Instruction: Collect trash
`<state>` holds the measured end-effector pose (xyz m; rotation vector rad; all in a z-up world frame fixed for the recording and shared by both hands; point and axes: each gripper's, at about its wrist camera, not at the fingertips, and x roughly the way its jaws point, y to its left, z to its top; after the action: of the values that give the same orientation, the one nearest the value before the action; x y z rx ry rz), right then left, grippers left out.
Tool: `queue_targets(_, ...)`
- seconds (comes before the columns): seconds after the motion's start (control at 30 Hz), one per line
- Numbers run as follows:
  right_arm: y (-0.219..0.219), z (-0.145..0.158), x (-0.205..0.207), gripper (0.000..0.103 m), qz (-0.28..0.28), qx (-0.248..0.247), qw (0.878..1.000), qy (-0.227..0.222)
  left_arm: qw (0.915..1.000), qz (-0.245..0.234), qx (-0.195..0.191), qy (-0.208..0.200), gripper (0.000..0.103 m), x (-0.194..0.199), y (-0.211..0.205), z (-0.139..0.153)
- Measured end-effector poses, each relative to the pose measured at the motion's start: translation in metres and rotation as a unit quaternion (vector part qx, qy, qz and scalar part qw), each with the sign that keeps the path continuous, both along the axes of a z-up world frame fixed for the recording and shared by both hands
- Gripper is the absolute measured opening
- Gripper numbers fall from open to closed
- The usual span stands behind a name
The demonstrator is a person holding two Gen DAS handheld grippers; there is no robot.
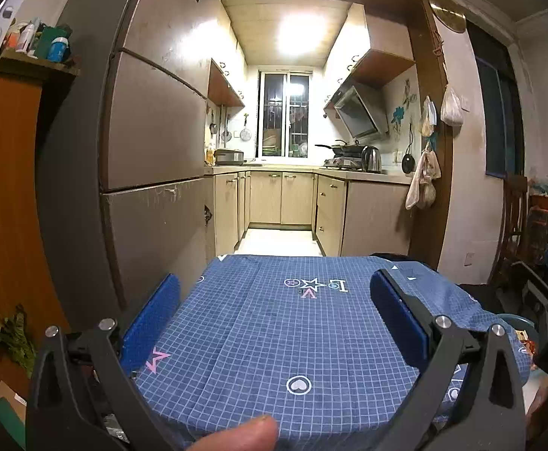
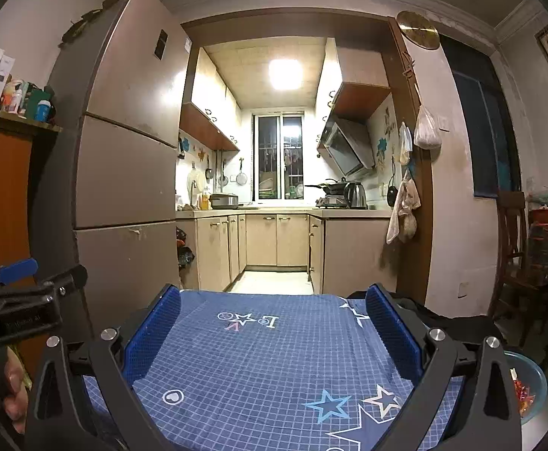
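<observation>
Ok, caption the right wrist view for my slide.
Open right gripper above blue checked tablecloth, facing the kitchen doorway.

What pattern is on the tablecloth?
The tablecloth is blue with a white grid, plus stars and hearts; clearest in the right wrist view.

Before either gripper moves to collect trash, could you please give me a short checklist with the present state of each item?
1. Left gripper open and holding nothing: ok.
2. Right gripper open and holding nothing: ok.
3. Trash to pick visible on the blue checked tablecloth: not ok, none shows on the part in view.
4. Collection spot located: cannot tell; a teal bowl with colourful wrappers sits at the right table edge, but its purpose is unclear.
5. The two grippers apart from each other: ok, each appears at the edge of the other's view, not touching.
</observation>
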<state>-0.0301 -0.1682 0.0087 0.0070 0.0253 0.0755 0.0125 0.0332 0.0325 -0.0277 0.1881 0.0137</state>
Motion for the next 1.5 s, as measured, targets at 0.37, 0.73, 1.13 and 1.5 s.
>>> queue_targets(0.37,-0.001,0.000,-0.008,0.098,0.009,0.003,1.000,0.018,0.9999,0.001,0.003,0.010,0.098,-0.006,-0.002,-0.001)
queue_targets(0.73,-0.004,-0.004,-0.015,0.098,0.004,0.002,1.000,0.017,0.9999,-0.004,0.009,0.008,0.098,-0.007,-0.004,-0.002)
queue_targets(1.13,-0.005,-0.003,-0.016,0.098,0.006,0.003,1.000,0.011,1.0000,-0.007,0.006,0.002,0.098,-0.009,-0.001,-0.005)
queue_targets(1.5,-0.006,-0.003,-0.014,0.098,0.007,0.002,1.000,0.018,0.9997,-0.009,0.011,0.020,0.098,-0.003,-0.002,-0.006)
